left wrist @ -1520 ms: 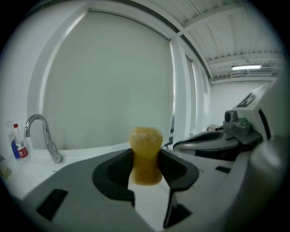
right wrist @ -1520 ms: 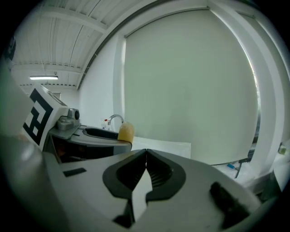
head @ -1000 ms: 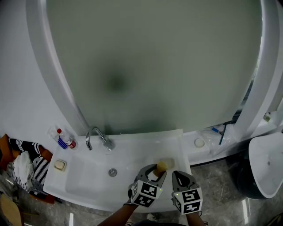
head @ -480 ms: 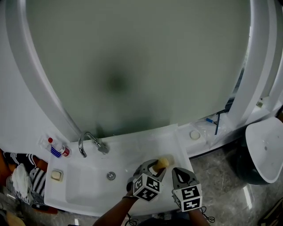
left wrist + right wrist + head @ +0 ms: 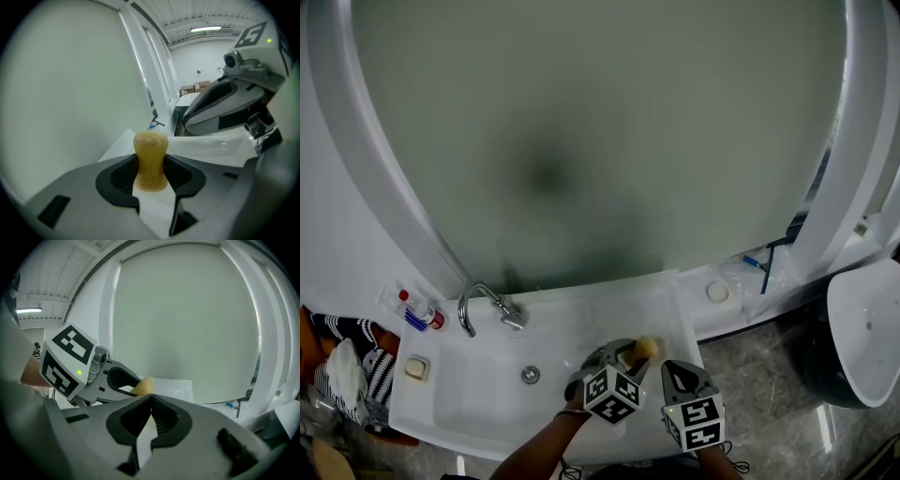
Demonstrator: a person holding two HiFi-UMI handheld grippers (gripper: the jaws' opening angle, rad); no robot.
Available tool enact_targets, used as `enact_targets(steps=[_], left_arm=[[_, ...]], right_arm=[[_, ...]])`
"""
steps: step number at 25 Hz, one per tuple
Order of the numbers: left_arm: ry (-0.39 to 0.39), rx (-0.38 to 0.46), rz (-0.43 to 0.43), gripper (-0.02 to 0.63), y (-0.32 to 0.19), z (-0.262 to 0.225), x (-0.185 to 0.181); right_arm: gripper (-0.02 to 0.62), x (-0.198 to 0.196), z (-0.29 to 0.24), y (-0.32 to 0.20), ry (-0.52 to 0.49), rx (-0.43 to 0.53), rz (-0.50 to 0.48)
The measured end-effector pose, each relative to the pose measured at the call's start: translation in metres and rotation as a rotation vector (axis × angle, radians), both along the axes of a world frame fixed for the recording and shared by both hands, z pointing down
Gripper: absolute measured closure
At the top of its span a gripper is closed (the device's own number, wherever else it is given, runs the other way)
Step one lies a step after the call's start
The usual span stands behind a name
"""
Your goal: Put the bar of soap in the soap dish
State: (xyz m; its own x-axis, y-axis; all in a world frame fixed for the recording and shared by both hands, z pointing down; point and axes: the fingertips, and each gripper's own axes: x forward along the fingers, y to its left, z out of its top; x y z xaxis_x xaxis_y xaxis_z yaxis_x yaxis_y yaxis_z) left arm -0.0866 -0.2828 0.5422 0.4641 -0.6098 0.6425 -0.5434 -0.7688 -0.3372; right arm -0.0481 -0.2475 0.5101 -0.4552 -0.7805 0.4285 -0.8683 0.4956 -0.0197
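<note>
Soap bar (image 5: 150,150) clamped in left claw (image 5: 150,171), over washbasin (image 5: 487,398)

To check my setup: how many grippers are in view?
2. The left gripper is over the sink's right end, shut on the soap. The right gripper is beside it, shut and empty. None seems hidden.

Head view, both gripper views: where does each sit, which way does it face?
Head view: on the head, steeply down onto the sink; left gripper, right gripper, forearm show.
Left gripper view: on that gripper, along jaws gripping the soap; right gripper at right.
Right gripper view: on that gripper, along shut jaws; left gripper at left.
Shared: soap in all three.
</note>
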Motion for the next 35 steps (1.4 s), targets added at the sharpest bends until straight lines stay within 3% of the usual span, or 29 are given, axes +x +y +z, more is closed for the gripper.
enact_targets(steps=[18, 35], left_arm=[[-0.191, -0.128, 0.083, 0.420, -0.024, 0.063, 0.012], [-0.279, -0.274, 0.203, 0.422, -0.029, 0.094, 0.020]], right_arm=[[0.583, 0.020, 0.031, -0.028, 0.003, -0.090, -0.087], [0.583, 0.033, 0.051, -0.031, -0.014, -0.157, -0.130]])
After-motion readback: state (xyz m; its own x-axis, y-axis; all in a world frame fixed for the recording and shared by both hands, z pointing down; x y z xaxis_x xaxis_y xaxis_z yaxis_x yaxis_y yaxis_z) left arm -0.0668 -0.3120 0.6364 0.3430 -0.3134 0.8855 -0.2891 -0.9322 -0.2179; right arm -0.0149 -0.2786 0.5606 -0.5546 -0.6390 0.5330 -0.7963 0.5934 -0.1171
